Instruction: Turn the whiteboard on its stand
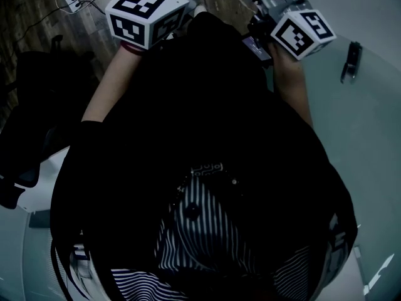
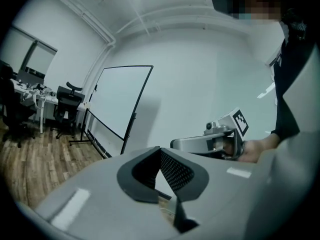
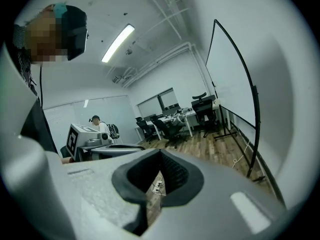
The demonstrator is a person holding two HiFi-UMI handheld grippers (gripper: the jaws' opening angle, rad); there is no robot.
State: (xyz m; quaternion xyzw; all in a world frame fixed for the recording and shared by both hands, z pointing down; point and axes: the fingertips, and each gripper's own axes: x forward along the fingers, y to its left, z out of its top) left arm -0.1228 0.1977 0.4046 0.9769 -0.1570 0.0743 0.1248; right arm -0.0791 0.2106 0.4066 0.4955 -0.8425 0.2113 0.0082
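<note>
1. One whiteboard stands upright on its black stand beside the white wall, well apart from both grippers.
2. The left gripper and the right gripper each have their jaws together, with nothing between.
3. Two office chairs stand by a desk beyond the board.
4. One person sits far off.
</note>
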